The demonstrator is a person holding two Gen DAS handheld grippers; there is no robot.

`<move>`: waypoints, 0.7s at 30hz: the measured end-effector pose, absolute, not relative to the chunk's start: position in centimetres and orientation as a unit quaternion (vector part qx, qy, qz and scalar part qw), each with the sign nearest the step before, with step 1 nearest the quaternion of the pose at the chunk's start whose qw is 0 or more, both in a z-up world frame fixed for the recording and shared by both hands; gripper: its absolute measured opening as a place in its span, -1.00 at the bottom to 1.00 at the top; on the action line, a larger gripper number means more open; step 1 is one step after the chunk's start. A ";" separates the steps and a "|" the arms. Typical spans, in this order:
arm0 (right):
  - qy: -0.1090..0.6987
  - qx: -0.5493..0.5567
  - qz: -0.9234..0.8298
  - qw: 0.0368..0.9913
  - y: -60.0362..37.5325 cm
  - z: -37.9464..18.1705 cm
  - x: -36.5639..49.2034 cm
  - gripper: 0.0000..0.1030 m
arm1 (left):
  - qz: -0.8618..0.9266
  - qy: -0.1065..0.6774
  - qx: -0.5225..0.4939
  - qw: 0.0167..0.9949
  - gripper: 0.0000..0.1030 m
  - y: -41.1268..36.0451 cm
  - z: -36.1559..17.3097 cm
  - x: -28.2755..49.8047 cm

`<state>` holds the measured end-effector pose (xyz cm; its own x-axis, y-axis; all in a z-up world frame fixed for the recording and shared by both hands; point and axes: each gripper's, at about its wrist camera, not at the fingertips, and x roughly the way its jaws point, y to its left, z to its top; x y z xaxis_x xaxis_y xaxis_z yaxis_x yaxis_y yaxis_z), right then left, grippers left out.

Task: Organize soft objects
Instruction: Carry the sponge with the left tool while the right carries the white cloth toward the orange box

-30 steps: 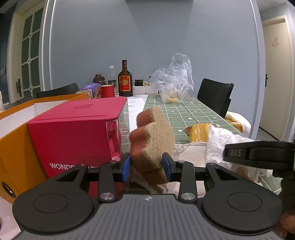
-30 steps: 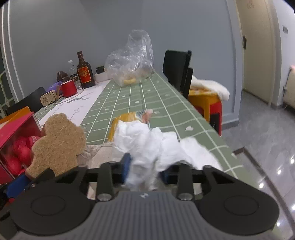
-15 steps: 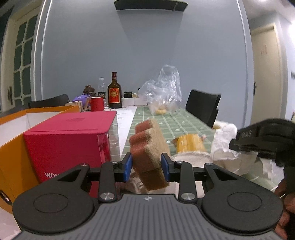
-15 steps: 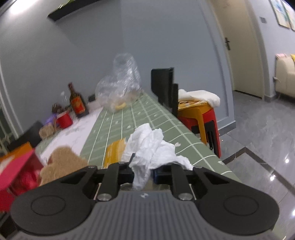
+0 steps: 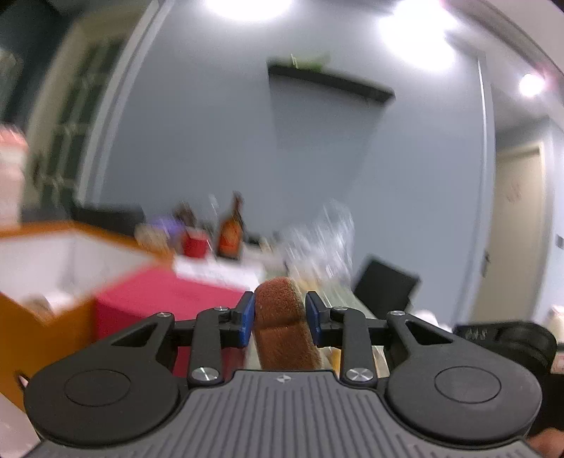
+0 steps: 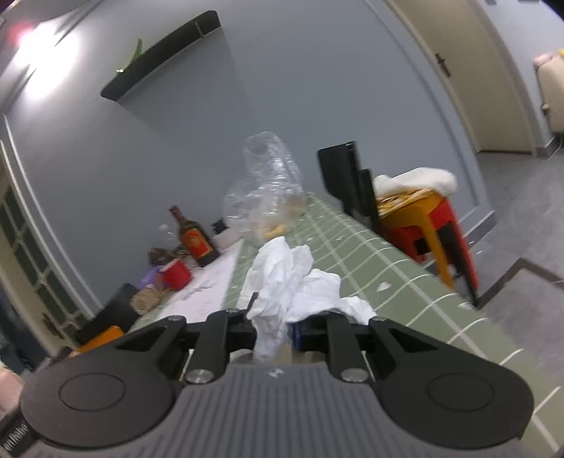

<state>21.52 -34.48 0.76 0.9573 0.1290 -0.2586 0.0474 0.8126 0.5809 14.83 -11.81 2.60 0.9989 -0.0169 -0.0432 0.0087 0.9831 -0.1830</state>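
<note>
the orange box (image 5: 42, 317) is seen blurred below left. the sponge (image 5: 282, 317) is clamped in the left gripper (image 5: 280, 319); crumpled tissue (image 6: 282, 278) is pinched by the right gripper (image 6: 273, 329) above the surface (image 6: 370, 253). loose tissue could be shed if swung fast.

The room has plain grey-blue walls (image 6: 183, 148) with thin white moulding lines. A dark shelf (image 6: 158, 58) hangs high on the wall, with something green on top. Bright ceiling lights (image 5: 246, 5) shine above. A long table with a green squared cloth (image 6: 370, 253) runs toward the far wall. A black chair (image 6: 347, 179) stands beside it, and next to the chair are stacked red and orange stools (image 6: 426, 225). The floor (image 6: 521, 218) is grey and glossy. A beige door (image 6: 469, 70) is on the right, and a door with glass panes (image 5: 67, 141) on the left.
</note>
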 end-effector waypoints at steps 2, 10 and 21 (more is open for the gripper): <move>0.133 0.313 0.043 0.939 -34.2 1.0 21.3 -0.71 | -0.002 -0.010 -0.085 0.996 -0.37 -12.0 2.9 13.8; 0.103 0.297 0.058 0.947 -33.4 2.1 20.7 -0.77 | 0.013 -0.034 -0.078 0.996 -0.43 -12.6 3.9 13.0; 0.063 0.305 0.109 0.944 -32.3 3.3 19.2 -0.85 | 0.114 -0.133 -0.065 0.982 -1.00 -12.6 4.6 12.0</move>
<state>19.20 -32.33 3.34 0.9684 0.2440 -0.0517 -0.1676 0.7903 0.5894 11.96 -12.56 4.60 0.9385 0.2415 0.2466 -0.2066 0.9654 -0.1588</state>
